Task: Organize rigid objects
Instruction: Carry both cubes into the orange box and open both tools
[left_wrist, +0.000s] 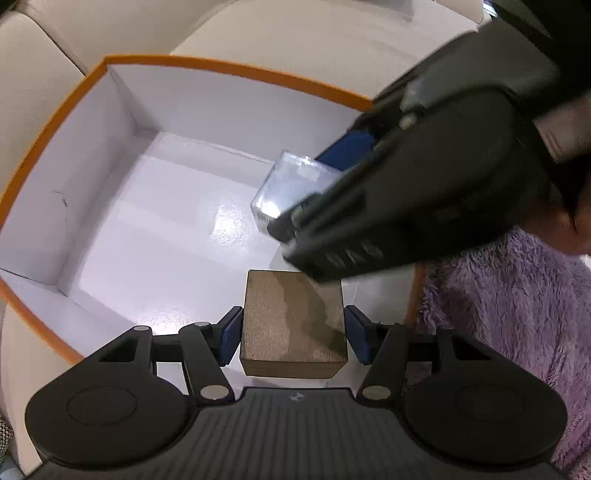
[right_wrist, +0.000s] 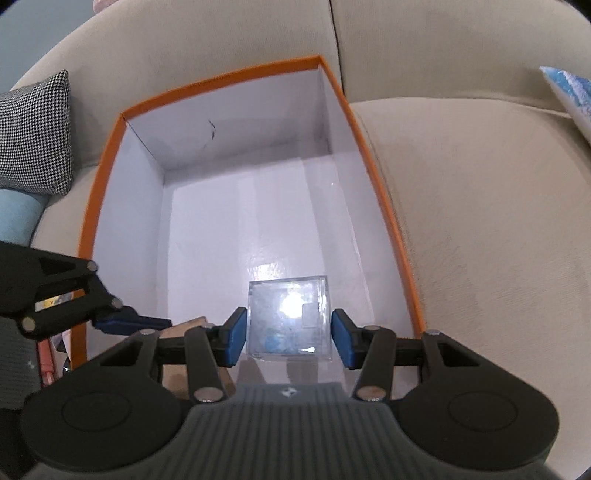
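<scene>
Your left gripper (left_wrist: 293, 328) clamps the brown block (left_wrist: 293, 325); right gripper (right_wrist: 288, 328) grips the clear cube (right_wrist: 288, 317) (blurry), both over the orange box (right_wrist: 384, 206), cushion (right_wrist: 33, 136) at 10 o'clock.

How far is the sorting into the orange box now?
Done: nothing lies loose in the orange box yet; its white floor is bare. In hand: the left tongs hold a brown block, the right tongs a clear cube, both over the box. Left: set both down and let go.
</scene>
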